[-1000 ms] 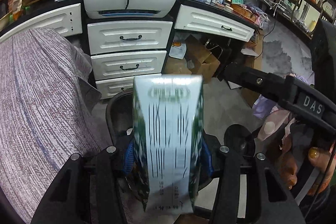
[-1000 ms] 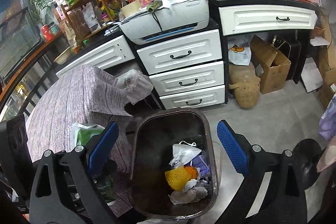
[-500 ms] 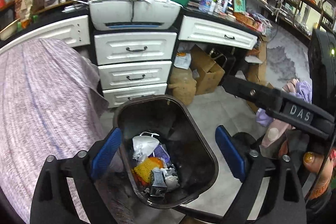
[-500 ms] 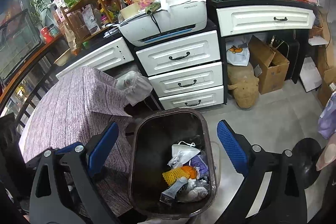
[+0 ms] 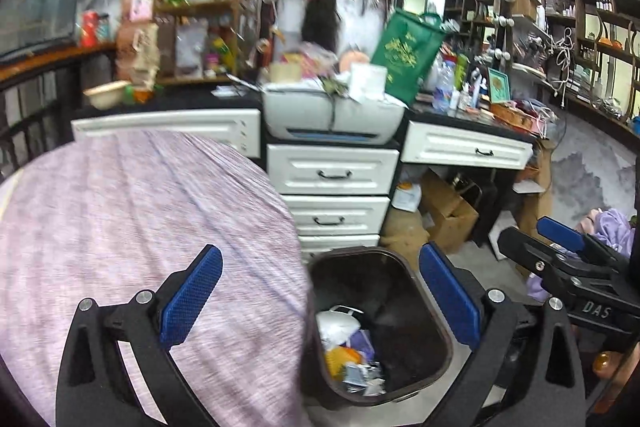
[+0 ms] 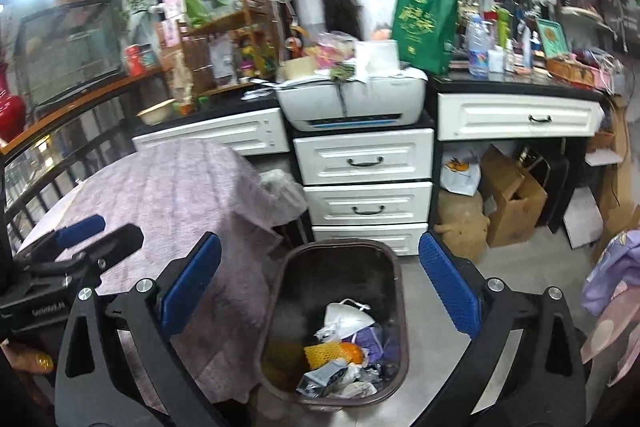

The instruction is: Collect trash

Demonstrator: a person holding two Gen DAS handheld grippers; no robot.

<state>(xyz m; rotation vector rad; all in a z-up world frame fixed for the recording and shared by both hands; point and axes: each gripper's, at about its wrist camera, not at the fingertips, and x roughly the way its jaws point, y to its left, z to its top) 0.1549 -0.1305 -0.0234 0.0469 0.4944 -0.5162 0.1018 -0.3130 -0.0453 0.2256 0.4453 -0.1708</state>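
your left tongs (image 5: 320, 303) stand wide, their jaws having just been opening, with nothing between the blue pads (image 5: 191, 301). in the left wrist view the tongs frame the edge of the worktop (image 5: 132, 219), covered in a mauve cloth at the left of the frame, and the dark brown bin (image 5: 428, 291) at lower centre. the bin stands on the floor just beside the cloth's hanging edge, in front of the white drawers (image 5: 332, 183).

the trash (image 5: 352, 359) lies at the bottom of the bin: a white mask, something orange and yellow in netting, purple scraps and a crumpled silvery wrapper. from the right wrist view the same pile (image 6: 344, 355) shows at lower centre, inside the bin (image 6: 288, 287).

your right tongs (image 6: 320, 303) are also spread wide and empty, the bin sitting between their pads in the picture but well below them. the left tongs appear at the left edge of that view, over the cloth-covered worktop (image 6: 168, 195), and a hand with a painted nail shows under them at lower left.

a white printer (image 6: 352, 99) sits on top of the drawers at centre, with a green bag (image 6: 424, 23) behind it at upper right. cardboard boxes (image 6: 508, 195) stand under the desk at right.
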